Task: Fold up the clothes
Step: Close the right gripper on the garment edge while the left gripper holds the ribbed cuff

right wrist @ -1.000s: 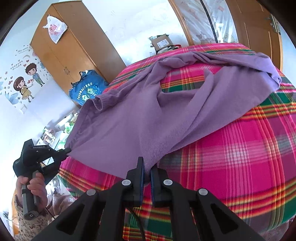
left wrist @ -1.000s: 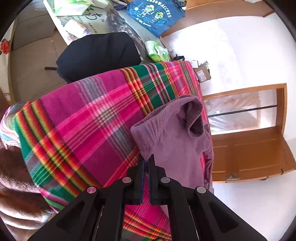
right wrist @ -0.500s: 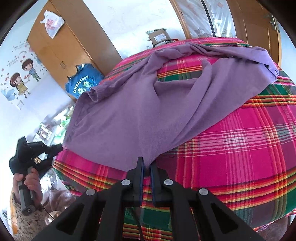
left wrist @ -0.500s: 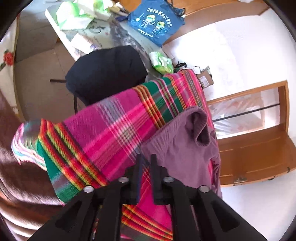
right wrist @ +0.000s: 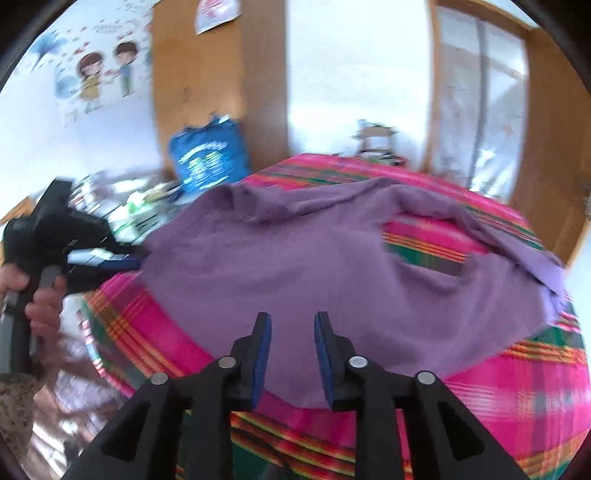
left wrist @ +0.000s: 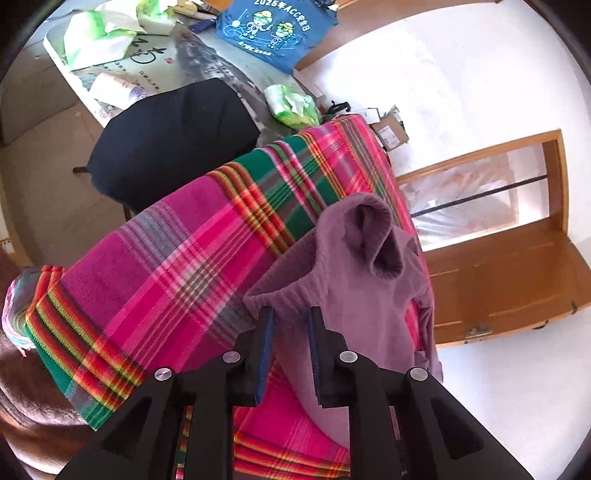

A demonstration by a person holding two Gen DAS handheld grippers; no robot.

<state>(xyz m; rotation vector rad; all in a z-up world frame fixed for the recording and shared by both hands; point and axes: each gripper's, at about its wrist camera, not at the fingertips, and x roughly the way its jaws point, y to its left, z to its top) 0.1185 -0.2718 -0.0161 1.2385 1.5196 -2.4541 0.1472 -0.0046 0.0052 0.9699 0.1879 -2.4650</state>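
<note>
A purple sweater lies spread on a bed under a pink, green and orange plaid blanket. In the left wrist view its ribbed collar stands up, and a sweater corner lies just ahead of my left gripper. The left jaws are opening, with cloth showing in the gap and no pad pressing on it. My right gripper hovers over the sweater's near hem, its jaws opening and nothing pinched between them. In the right wrist view the left gripper, held in a hand, sits at the sweater's left edge.
A dark padded chair back stands beside the bed, with a cluttered table behind it. A blue bag hangs near a wooden wardrobe. A cardboard box sits at the far bed end. A wooden door lies to the right.
Both grippers were shut on the sweater's edge and now stand apart, with the cloth let go. The right gripper has rolled and swung sideways. The left one has drawn back slightly.
</note>
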